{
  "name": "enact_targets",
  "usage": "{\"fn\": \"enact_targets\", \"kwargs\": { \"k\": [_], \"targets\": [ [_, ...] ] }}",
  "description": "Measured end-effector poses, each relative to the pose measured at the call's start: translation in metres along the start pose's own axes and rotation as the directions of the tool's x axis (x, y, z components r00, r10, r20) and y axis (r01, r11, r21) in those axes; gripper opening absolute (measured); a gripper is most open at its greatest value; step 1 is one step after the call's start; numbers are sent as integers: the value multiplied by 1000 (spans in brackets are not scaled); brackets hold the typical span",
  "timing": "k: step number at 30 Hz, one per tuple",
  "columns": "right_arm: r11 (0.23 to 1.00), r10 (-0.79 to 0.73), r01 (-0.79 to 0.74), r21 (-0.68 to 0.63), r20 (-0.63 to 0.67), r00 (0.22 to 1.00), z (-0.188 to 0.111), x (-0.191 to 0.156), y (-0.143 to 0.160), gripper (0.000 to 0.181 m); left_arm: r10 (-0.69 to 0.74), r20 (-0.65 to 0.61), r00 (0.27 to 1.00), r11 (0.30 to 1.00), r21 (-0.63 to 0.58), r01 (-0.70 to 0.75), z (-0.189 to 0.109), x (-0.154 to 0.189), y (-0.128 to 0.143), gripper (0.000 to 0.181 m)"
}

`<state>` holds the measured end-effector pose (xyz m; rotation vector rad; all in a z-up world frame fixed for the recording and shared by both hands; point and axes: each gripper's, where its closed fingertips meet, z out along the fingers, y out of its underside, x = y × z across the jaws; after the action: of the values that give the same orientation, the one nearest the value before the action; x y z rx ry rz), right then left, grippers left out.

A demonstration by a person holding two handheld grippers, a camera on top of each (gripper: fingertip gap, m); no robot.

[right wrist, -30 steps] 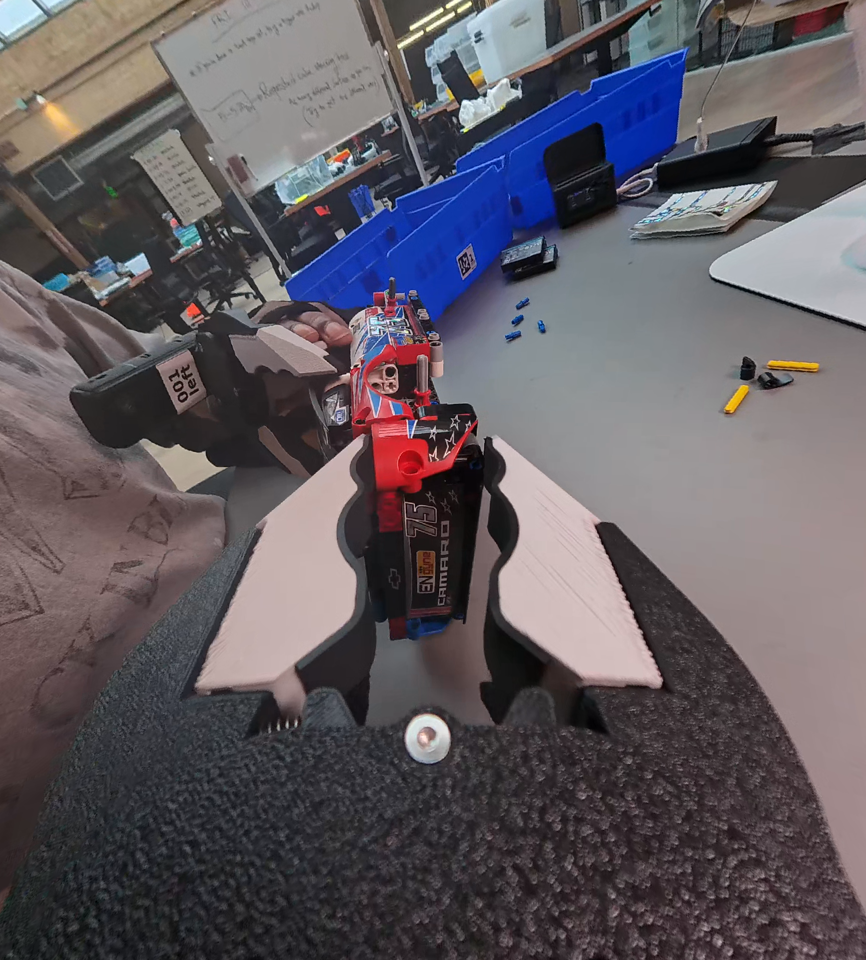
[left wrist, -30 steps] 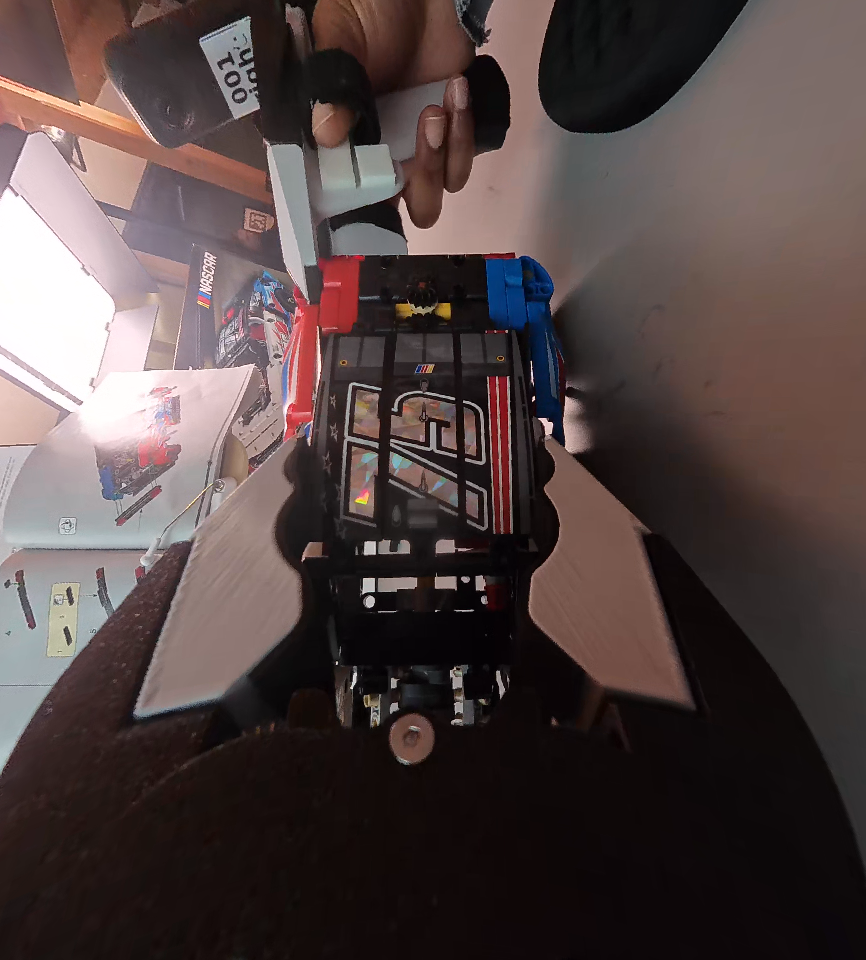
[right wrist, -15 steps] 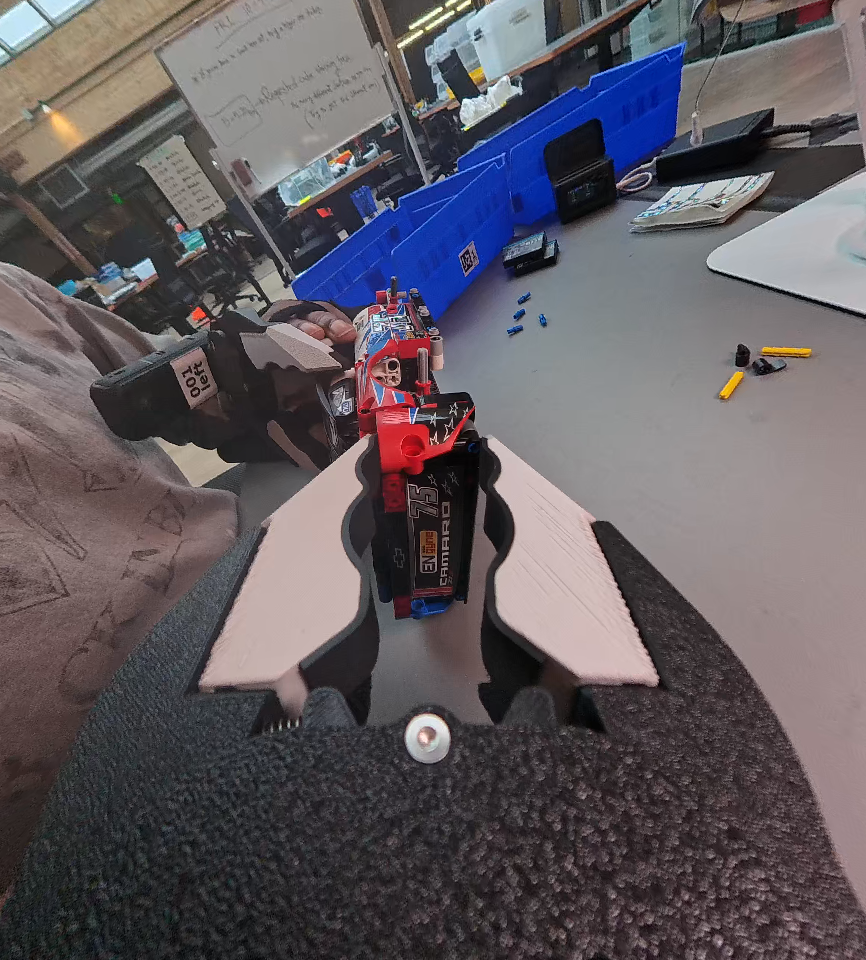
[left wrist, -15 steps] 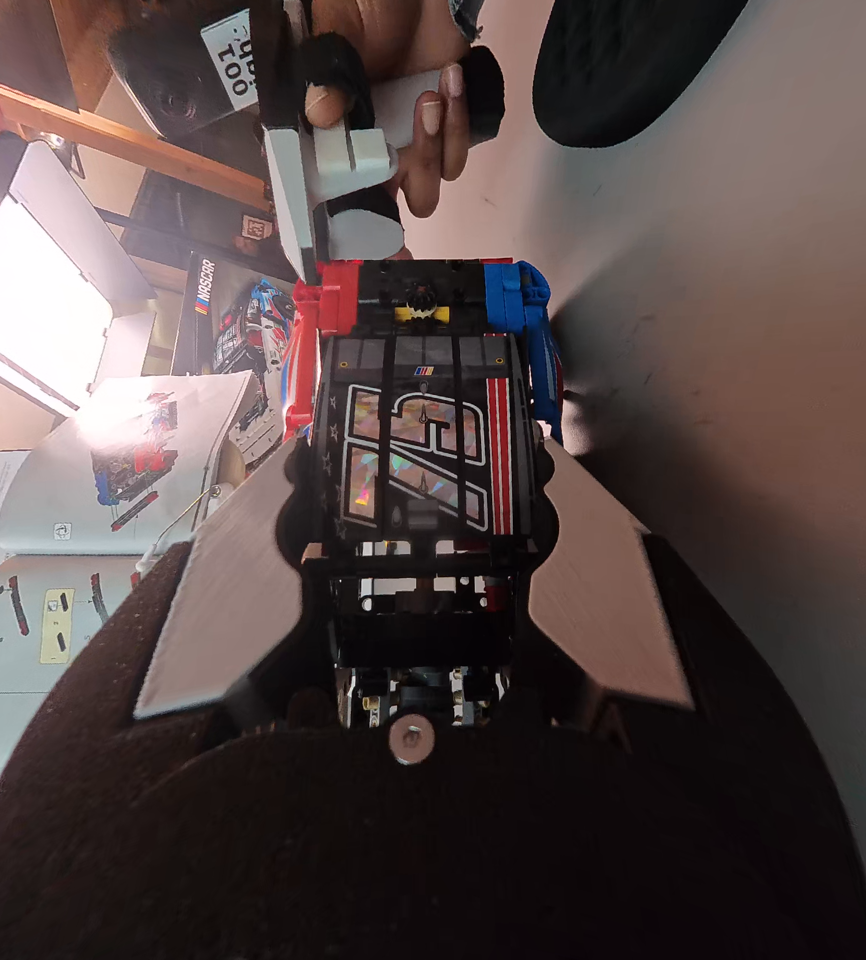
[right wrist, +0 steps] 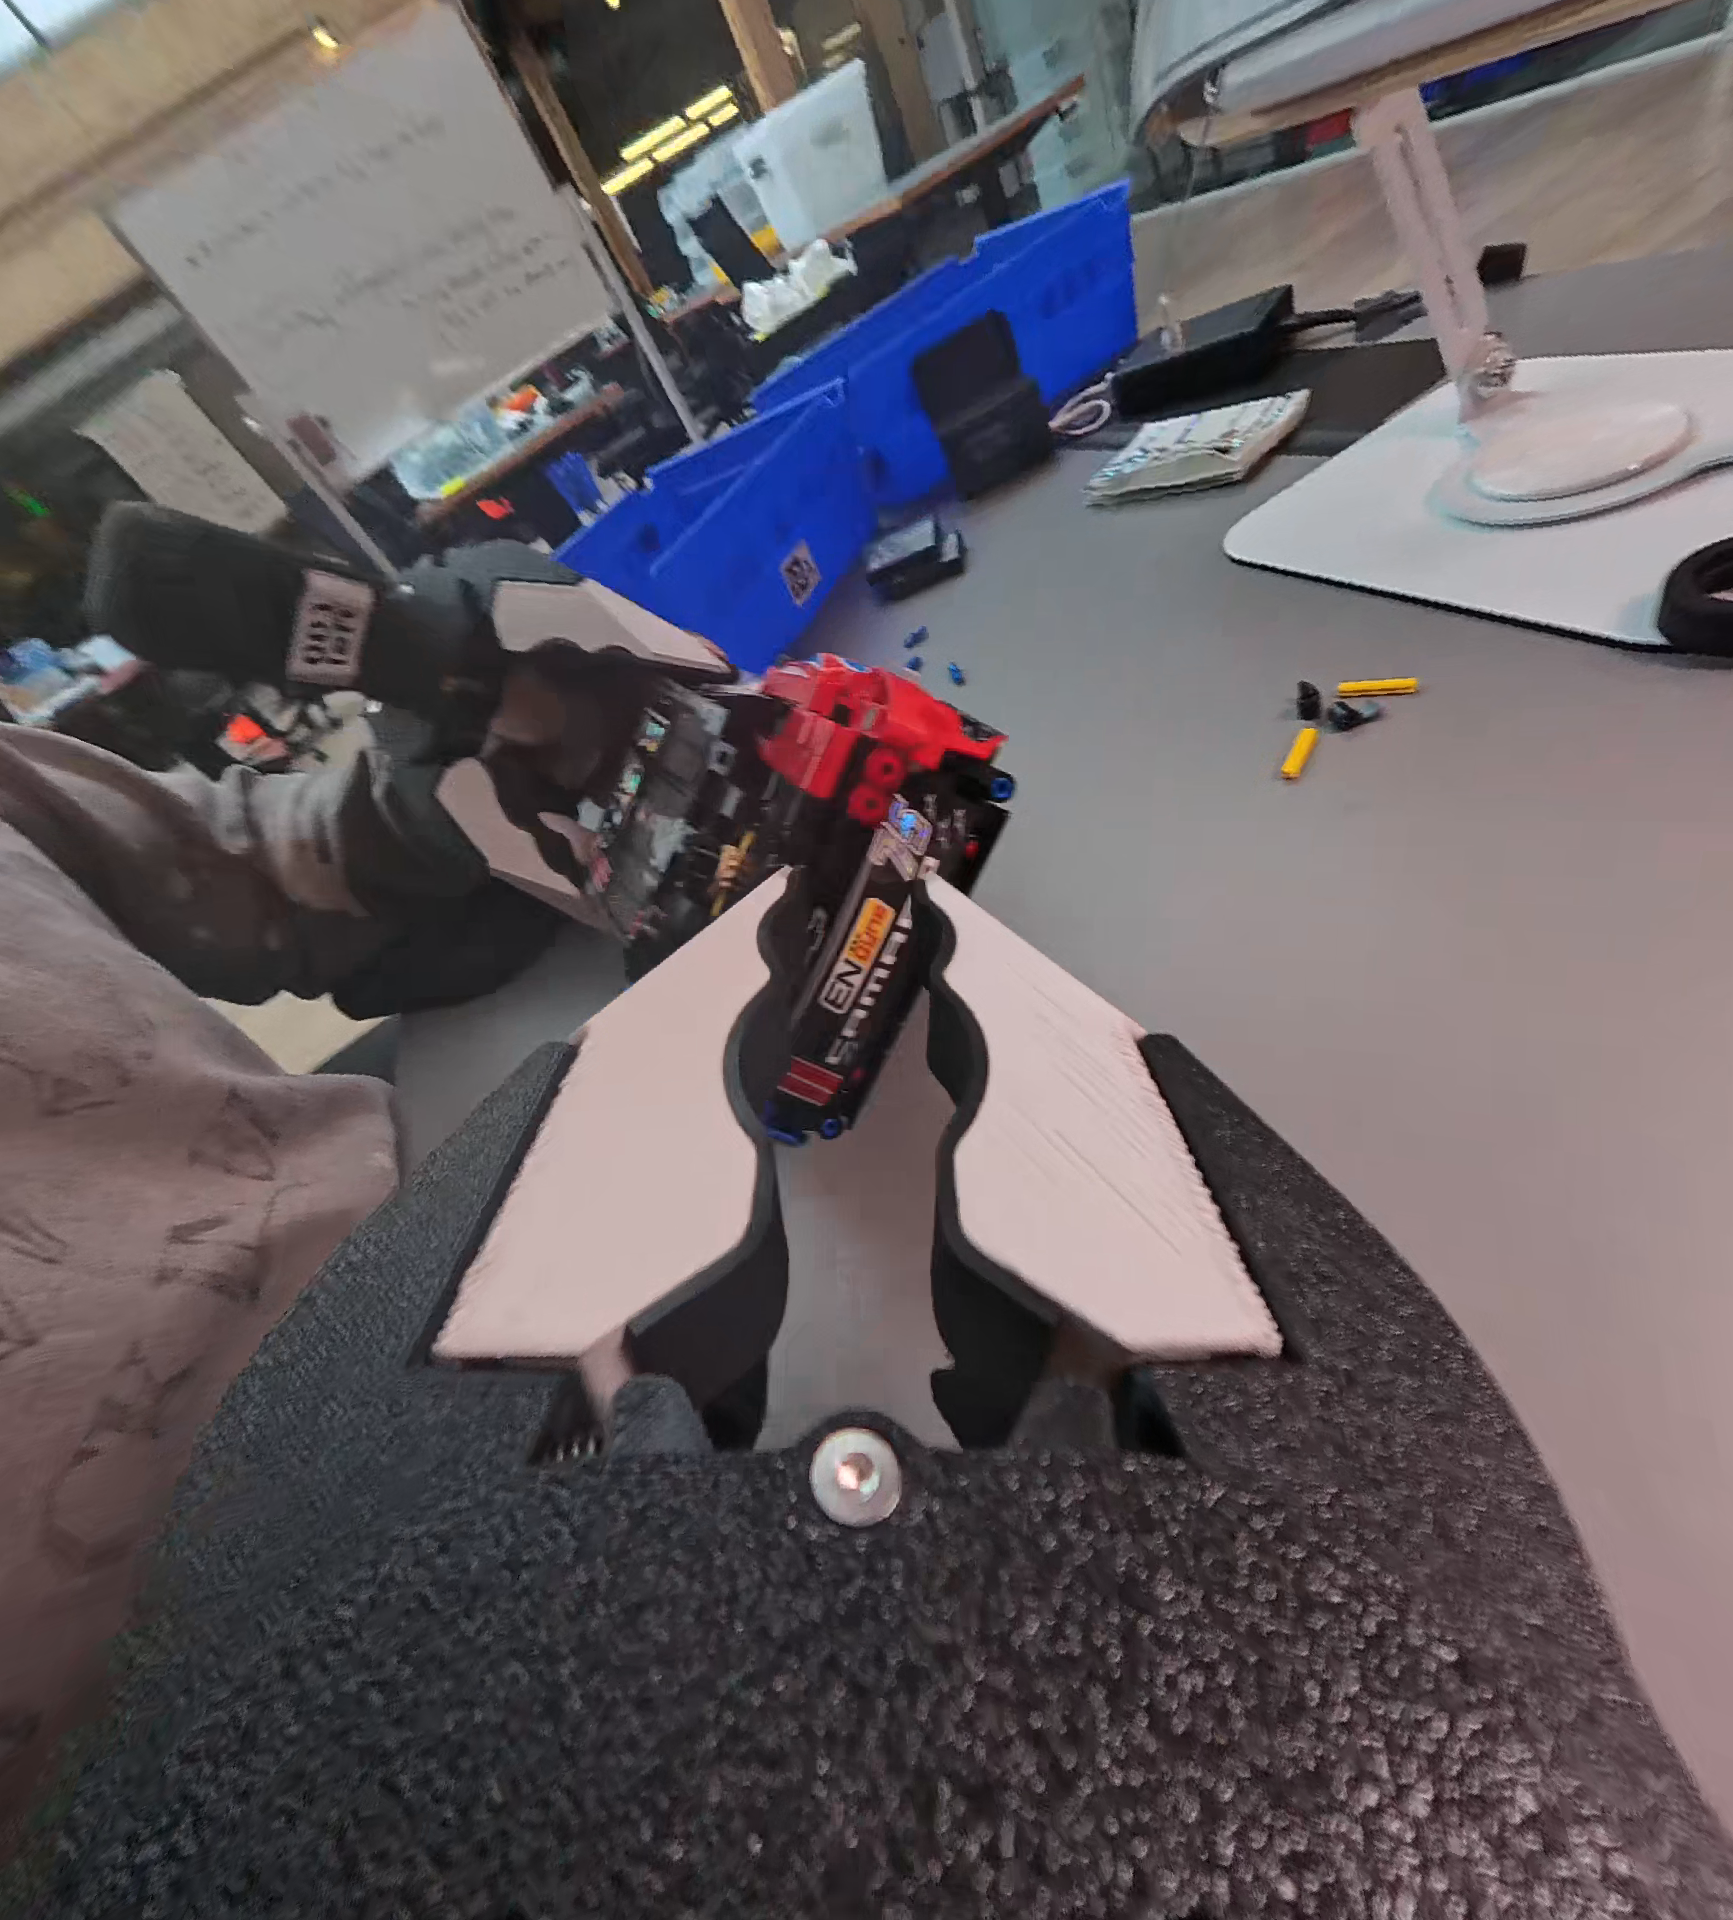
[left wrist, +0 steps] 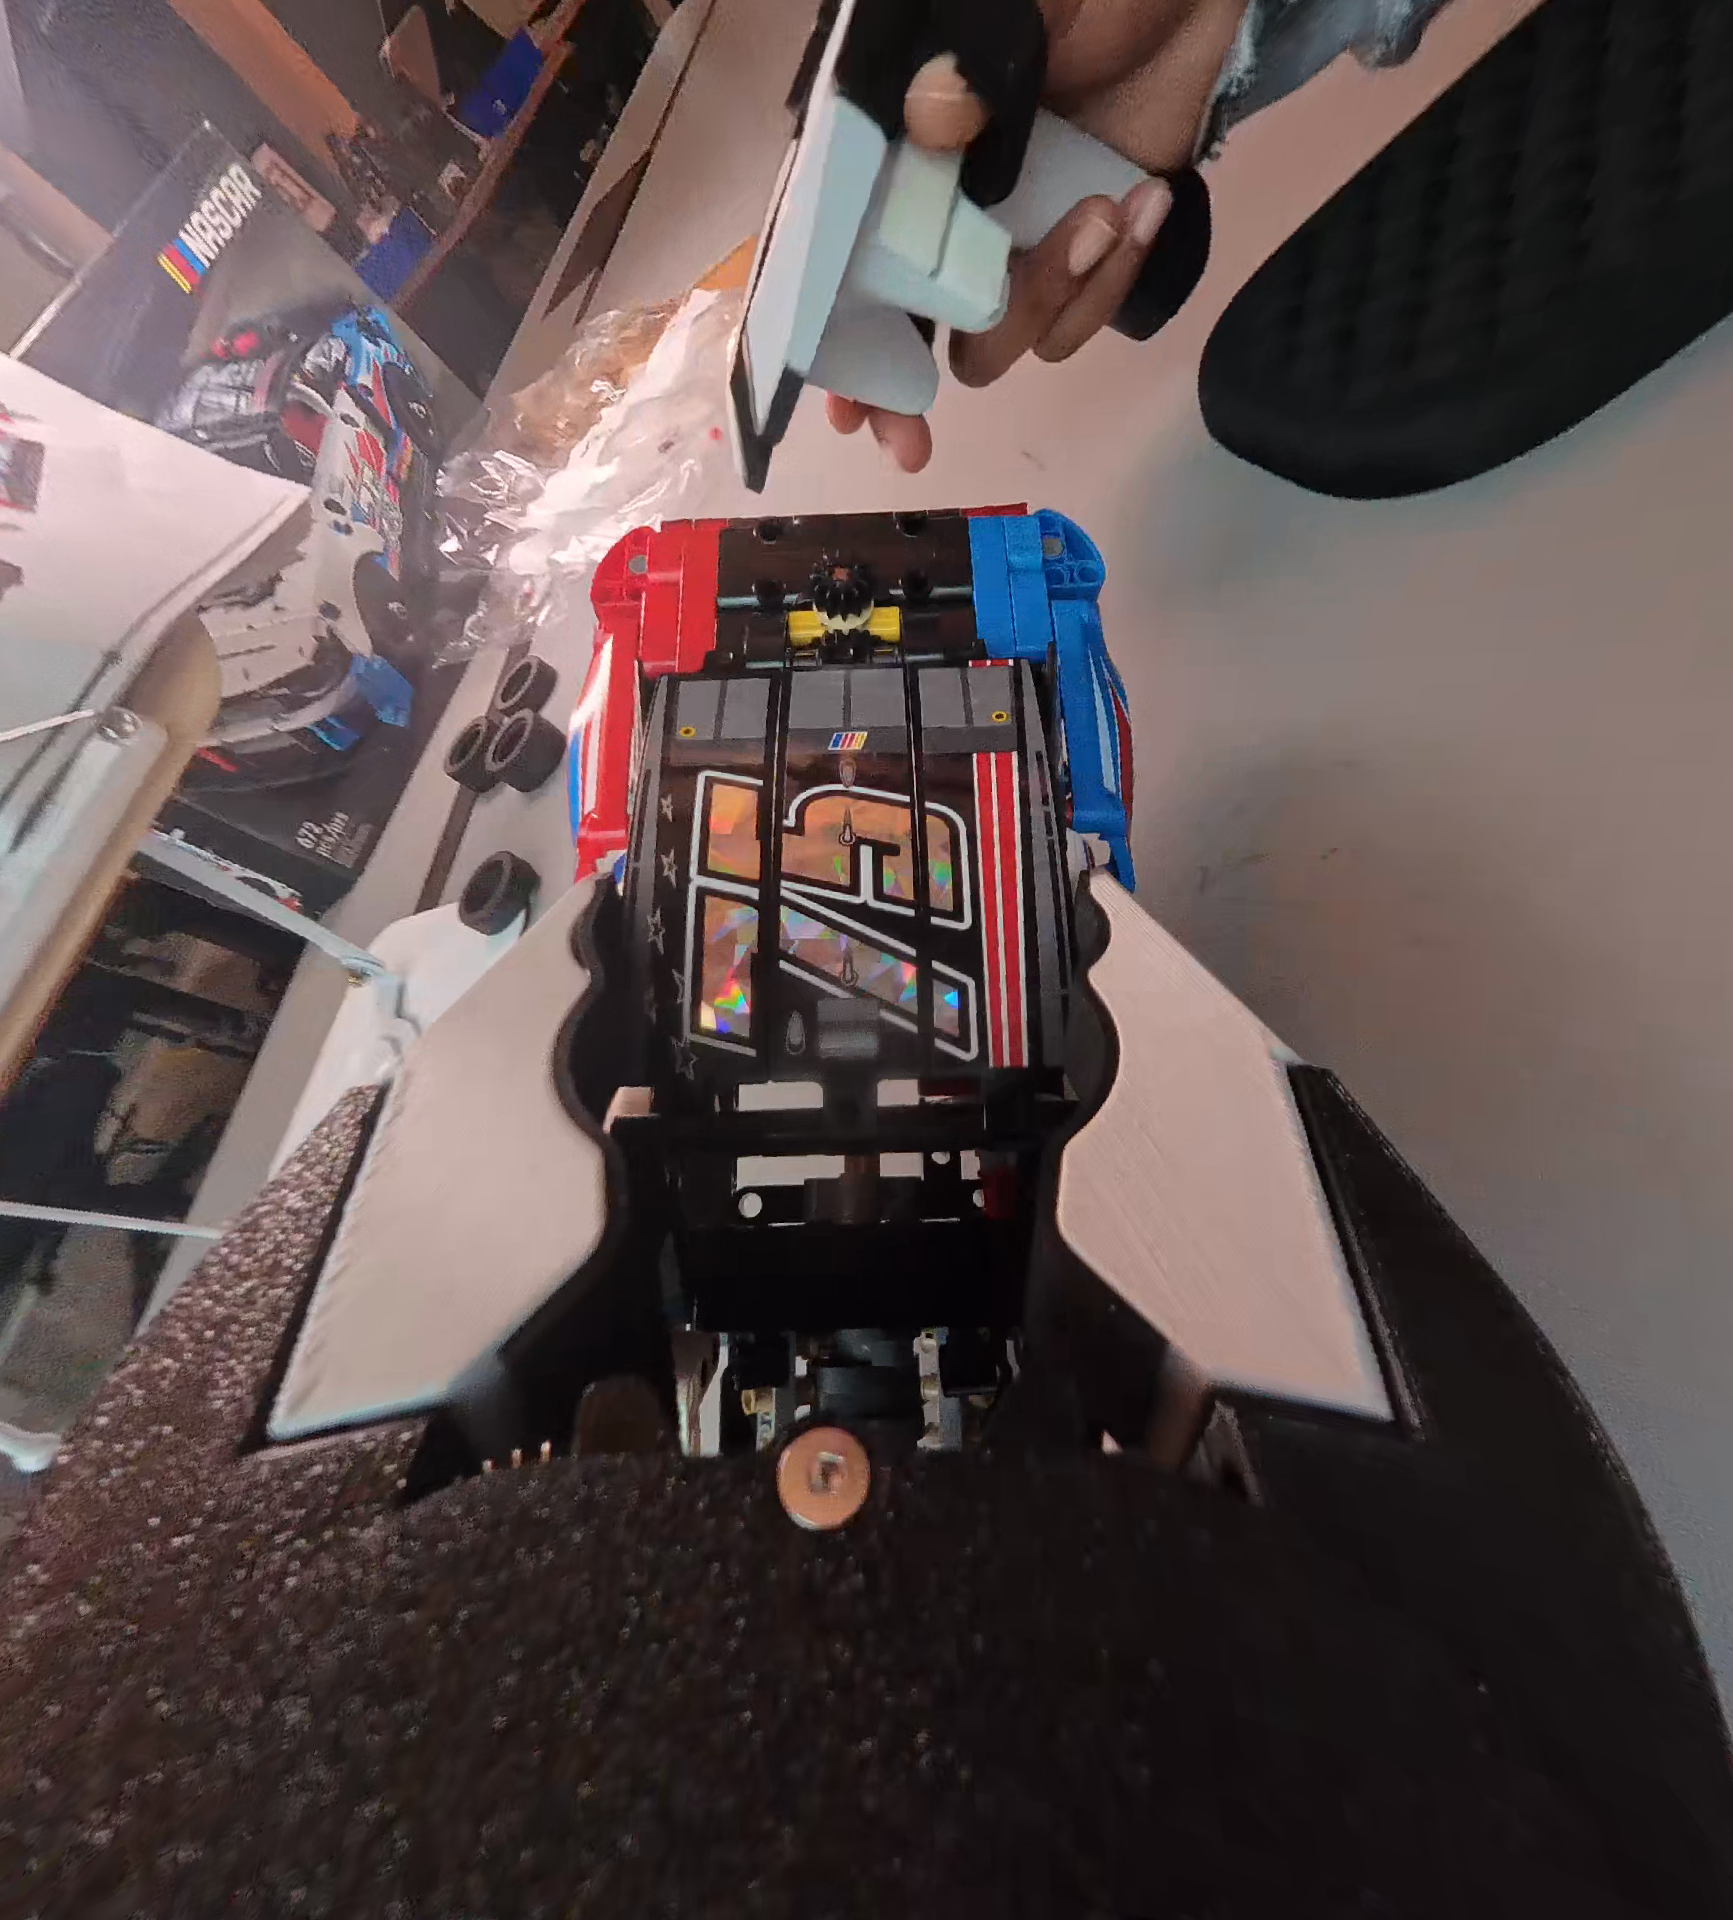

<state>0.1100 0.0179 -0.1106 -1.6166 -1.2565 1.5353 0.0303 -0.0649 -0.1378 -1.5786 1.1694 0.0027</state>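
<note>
**Car clamped lengthwise in left gripper, right gripper at its far end**

The car (left wrist: 841, 862) is clenched across its roof by the left gripper (left wrist: 846, 899) and held above the table (left wrist: 1464, 831), its long axis lying straight ahead along the fingers. Loose tyres (left wrist: 509, 727) are seen beside the car's red flank. At the car's far end the right gripper (right wrist: 857, 894) is held with jaws parted about a black panel; contact cannot be told

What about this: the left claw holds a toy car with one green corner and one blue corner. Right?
Not green. The toy car held in the left gripper has one red corner and one blue corner, as the left wrist view shows.
</note>
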Motion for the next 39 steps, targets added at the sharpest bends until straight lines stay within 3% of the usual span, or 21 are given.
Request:
{"fn": "enact_targets", "kwargs": {
  "k": [1,5,9,12,20,24,28,36,39],
  "targets": [
    [1000,-2,1,8,34,999,0,-8,-1,24,-53,-23,998,999,9,53,0,-1,1,85],
    [983,-182,182,1,88,979,-1,-32,5,32,-305,-134,943,945,78,317,-5,-11,-6,85],
    [945,-324,327,-21,83,942,1,-46,9,39,-537,-272,799,802,130,583,-13,-22,-16,85],
    [930,-368,367,21,87,926,0,-58,-1,32,-605,-337,721,723,145,675,-15,-24,-19,85],
    [928,-362,357,105,41,931,-10,-55,-31,20,-692,-470,548,566,118,816,-19,-19,-20,84],
    [922,-386,385,35,81,919,2,-59,-26,16,-690,-490,533,555,114,824,-18,-17,-24,84],
    [920,-391,391,23,130,911,9,-65,-23,0,-700,-485,524,546,110,831,-19,-19,-21,84],
    [928,-373,369,49,113,921,11,-64,-29,0,-721,-502,478,500,100,860,-20,-22,-20,84],
    [931,-364,358,69,110,925,7,-64,-32,8,-729,-496,473,493,99,864,-19,-23,-20,84]
  ]
}}
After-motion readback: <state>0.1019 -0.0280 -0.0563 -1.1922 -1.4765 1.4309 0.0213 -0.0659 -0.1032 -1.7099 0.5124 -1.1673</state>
